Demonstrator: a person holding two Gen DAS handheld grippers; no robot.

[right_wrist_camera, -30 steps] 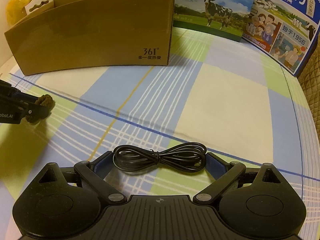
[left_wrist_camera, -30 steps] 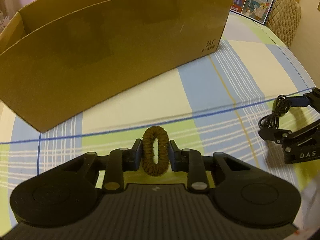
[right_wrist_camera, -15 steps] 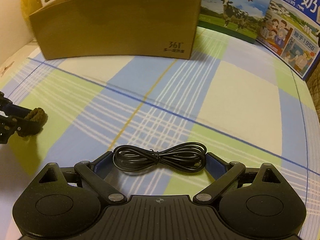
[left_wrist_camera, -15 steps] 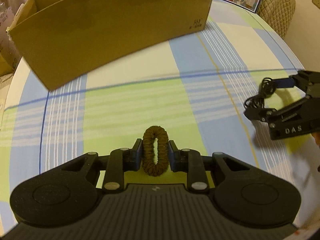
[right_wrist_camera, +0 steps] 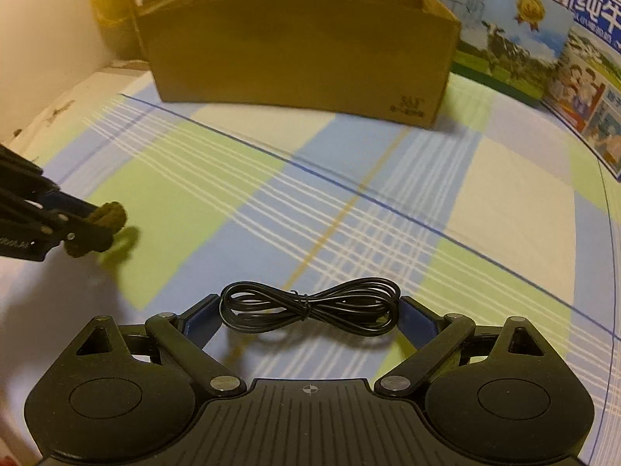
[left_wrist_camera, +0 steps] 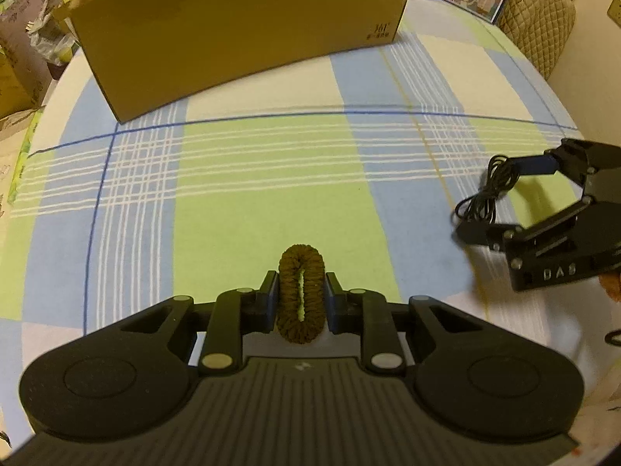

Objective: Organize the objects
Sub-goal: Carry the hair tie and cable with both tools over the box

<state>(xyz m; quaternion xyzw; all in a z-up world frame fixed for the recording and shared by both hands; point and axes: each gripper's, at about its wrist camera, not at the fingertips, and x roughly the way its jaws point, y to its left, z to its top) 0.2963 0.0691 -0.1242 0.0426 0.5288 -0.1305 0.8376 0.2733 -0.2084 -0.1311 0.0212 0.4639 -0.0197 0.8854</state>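
Observation:
A brown knitted hair tie [left_wrist_camera: 289, 295] stands upright between the pads of my left gripper [left_wrist_camera: 301, 285], which is shut on it above the checked tablecloth [left_wrist_camera: 271, 178], its jaws closing tighter. My right gripper [right_wrist_camera: 308, 310] has its jaws spread wide, and they hold a coiled, tied black cable [right_wrist_camera: 306, 305] by its two ends. In the left wrist view the right gripper [left_wrist_camera: 491, 196] carries the cable [left_wrist_camera: 496, 182] at the right. Seen from the right wrist, the left gripper [right_wrist_camera: 91, 229] with the hair tie [right_wrist_camera: 114, 213] is at the left. A brown cardboard box [left_wrist_camera: 240, 27], open on top, stands at the far side [right_wrist_camera: 299, 50].
Printed milk cartons [right_wrist_camera: 504, 39] stand to the right of the box. A quilted chair back [left_wrist_camera: 543, 19] rises past the table's far right edge. Bags and paper clutter [left_wrist_camera: 23, 58] lie off the table's left edge. Open cloth stretches between the grippers and the box.
Both grippers have drawn back from the box, so more cloth shows in front of it. In the right wrist view the box has slid right. Both holds are unchanged.

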